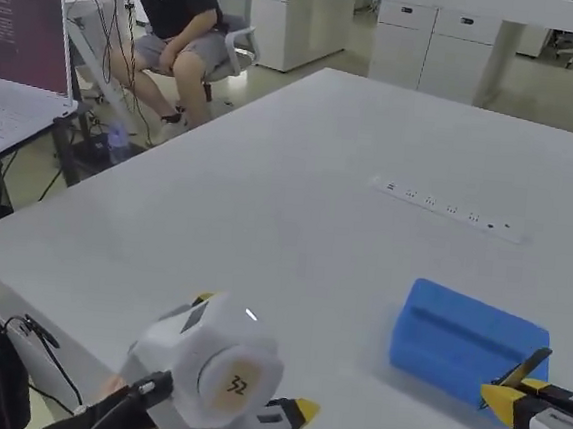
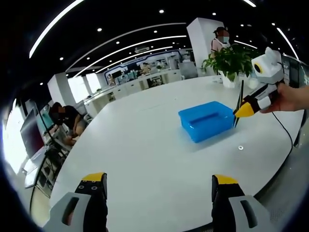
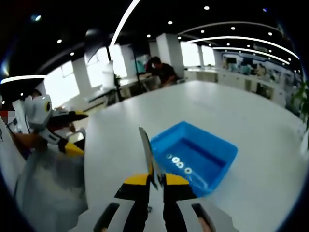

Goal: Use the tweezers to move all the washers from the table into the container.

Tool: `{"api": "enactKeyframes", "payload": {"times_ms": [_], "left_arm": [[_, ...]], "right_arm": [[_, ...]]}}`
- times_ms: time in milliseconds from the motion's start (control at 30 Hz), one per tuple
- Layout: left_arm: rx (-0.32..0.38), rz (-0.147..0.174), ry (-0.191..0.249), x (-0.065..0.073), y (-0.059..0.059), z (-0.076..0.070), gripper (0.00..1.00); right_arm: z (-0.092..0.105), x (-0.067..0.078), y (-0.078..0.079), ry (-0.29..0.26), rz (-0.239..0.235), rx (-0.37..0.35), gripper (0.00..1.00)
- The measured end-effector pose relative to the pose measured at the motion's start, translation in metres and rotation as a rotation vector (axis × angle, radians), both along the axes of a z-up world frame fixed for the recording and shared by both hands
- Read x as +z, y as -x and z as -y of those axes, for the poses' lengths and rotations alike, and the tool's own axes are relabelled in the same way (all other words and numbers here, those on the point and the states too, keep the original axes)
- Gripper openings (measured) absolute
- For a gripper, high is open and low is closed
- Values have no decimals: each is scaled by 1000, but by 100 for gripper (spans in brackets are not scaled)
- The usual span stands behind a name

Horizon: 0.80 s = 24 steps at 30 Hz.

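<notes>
A blue container [image 3: 212, 145] rests on the white table [image 1: 267, 203], with three washers [image 3: 176, 160] lying inside it. My right gripper [image 3: 154, 180] is shut on the tweezers [image 3: 146, 152], whose tips hover over the container's near left rim. In the head view the right gripper [image 1: 512, 390] and tweezers [image 1: 526, 368] sit at the near right edge of the container [image 1: 457, 335]. One washer [image 2: 240, 147] lies on the table beside the container [image 2: 207, 120]. My left gripper [image 2: 159, 186] is open and holds nothing, low at the table's near edge [image 1: 250, 356].
A white power strip [image 1: 448, 209] lies further back on the table. A laptop [image 1: 21, 41] stands on a desk at left, with a seated person [image 1: 177, 34] behind it. A potted plant [image 2: 231, 60] stands past the table's far end.
</notes>
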State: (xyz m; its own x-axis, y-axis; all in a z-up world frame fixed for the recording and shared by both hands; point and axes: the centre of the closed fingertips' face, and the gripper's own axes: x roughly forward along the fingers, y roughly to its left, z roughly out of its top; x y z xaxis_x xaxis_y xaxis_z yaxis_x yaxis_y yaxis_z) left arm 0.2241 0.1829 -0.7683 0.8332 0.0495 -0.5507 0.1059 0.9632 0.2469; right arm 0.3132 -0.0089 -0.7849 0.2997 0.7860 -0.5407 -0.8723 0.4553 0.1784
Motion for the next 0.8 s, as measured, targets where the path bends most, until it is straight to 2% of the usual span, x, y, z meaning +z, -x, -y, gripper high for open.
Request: {"api": "enactKeyframes", "payload": {"times_ms": [100,267,600,700,800], "left_arm": [[-2,6,14,1,0,1,90],[-3,2,2,0,1,0,90],[-10,-9,-2,-2,0,2,90],[-10,-8,-1,-1,0,2,89],[-10,-8,1,-1,0,2,90]], "right_arm": [[-1,-4,10,8,-13,10,7],[-2,-11,19,14,-31,17,7],[2,-29,26,34,-71,29,7],[4,-37,24,50,-71,30,7],[4,-40,24,44,-83,26,7]]}}
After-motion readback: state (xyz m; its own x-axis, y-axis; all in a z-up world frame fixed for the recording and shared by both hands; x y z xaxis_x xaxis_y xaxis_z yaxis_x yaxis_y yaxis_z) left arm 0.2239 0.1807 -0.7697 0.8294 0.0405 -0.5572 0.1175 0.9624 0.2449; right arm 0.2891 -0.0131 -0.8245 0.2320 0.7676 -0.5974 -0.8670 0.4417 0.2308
